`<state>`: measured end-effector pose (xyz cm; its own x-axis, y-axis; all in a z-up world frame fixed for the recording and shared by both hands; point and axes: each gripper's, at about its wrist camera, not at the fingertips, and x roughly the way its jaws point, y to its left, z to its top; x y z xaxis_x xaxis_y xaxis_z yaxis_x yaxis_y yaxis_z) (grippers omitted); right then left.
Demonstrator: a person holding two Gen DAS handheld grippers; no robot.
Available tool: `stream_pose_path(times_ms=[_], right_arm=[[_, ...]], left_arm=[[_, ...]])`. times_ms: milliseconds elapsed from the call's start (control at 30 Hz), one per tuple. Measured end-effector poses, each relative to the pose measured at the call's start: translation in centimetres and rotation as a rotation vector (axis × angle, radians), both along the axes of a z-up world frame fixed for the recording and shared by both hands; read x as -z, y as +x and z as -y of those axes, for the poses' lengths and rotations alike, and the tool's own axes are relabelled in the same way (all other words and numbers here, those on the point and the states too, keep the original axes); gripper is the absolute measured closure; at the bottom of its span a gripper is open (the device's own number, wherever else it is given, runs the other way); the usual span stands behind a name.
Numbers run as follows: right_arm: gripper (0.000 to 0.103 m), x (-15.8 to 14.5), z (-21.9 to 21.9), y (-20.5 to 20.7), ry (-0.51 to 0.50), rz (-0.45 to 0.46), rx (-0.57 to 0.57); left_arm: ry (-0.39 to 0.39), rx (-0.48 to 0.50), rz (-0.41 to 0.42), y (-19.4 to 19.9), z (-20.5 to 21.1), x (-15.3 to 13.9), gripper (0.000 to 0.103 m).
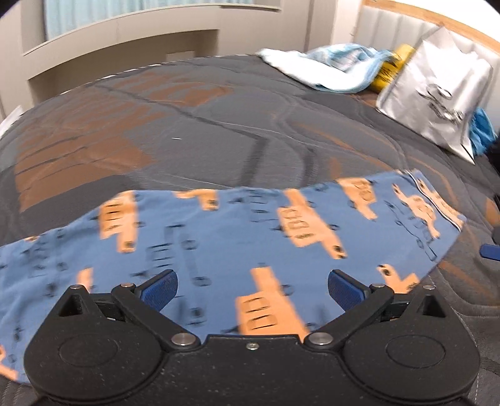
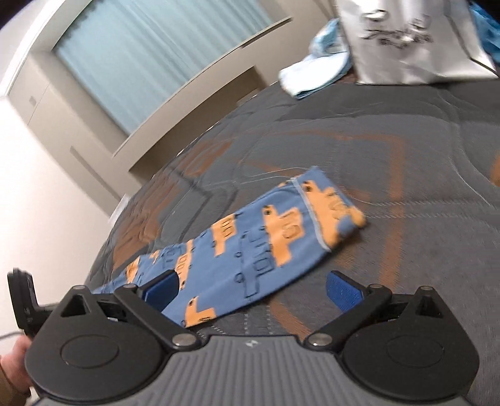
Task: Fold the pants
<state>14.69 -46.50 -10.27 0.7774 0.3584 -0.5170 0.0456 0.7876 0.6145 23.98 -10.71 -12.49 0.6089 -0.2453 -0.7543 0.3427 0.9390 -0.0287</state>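
Blue pants with orange vehicle prints (image 1: 218,237) lie flat in a long strip on the grey and brown bedspread (image 1: 187,118). My left gripper (image 1: 253,289) is open and empty, hovering just over the near edge of the pants. In the right wrist view the pants (image 2: 250,250) run from lower left to the waistband end at upper right. My right gripper (image 2: 253,289) is open and empty, over the near edge of the pants, with its left finger above the cloth. The left gripper's body (image 2: 22,299) shows at the left edge of that view.
A silver bag (image 1: 437,93) stands at the head of the bed (image 2: 437,156), also in the right wrist view (image 2: 406,40). Light blue cloth (image 1: 328,68) and a yellow item (image 1: 390,68) lie beside it. A padded headboard (image 1: 390,28) and a curtained window (image 2: 150,50) are behind.
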Motion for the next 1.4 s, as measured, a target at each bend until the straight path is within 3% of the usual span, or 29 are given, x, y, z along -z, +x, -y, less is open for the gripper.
stream_pose_path(times_ms=[167, 467, 633, 800, 1000, 1133, 1167, 1233, 1300, 1367, 1400], right_arm=[[0.002, 2.0, 0.9, 0.5, 0.108, 0.008, 0.114], [0.005, 3.9, 2.7, 3.4, 0.196, 0.042, 0.284], [0.011, 4.2, 3.0, 3.9, 0.177, 0.023, 0.273], [0.015, 4.4, 4.2, 4.5, 0.206, 0.025, 0.267], [0.015, 4.8, 4.3, 5.2, 0.182, 0.057, 0.262], [0.015, 4.7, 4.0, 5.1, 0.178, 0.062, 0.253], [0.018, 4.7, 4.0, 5.1, 0.176, 0.06, 0.251], [0.034, 4.9, 4.2, 5.0, 0.172, 0.045, 0.271], [0.069, 5.7, 4.9, 5.0, 0.22, 0.022, 0.292], [0.08, 6.4, 5.5, 4.9, 0.267, 0.011, 0.307], [0.081, 6.4, 5.6, 4.9, 0.279, 0.013, 0.308]], left_arm=[[0.084, 0.028, -0.025, 0.1, 2.1, 1.9, 0.001], [0.11, 0.02, -0.031, -0.1, 2.0, 2.7, 0.001], [0.122, 0.003, -0.033, 0.0, 2.4, 2.6, 0.0], [0.16, 0.002, 0.043, -0.8, 3.6, 2.5, 0.001], [0.059, 0.032, 0.1, -1.5, 4.9, 1.3, 0.002], [-0.014, 0.055, 0.029, -0.5, 5.8, 1.5, 0.001], [-0.02, 0.049, -0.007, 0.1, 5.8, 2.0, 0.001], [-0.055, 0.006, -0.066, 1.1, 5.3, 2.9, 0.003], [-0.114, -0.031, -0.062, 1.5, 4.7, 2.9, 0.003], [-0.164, -0.054, -0.065, 2.0, 4.4, 2.5, 0.003], [-0.179, -0.058, -0.062, 2.3, 4.5, 2.3, 0.003]])
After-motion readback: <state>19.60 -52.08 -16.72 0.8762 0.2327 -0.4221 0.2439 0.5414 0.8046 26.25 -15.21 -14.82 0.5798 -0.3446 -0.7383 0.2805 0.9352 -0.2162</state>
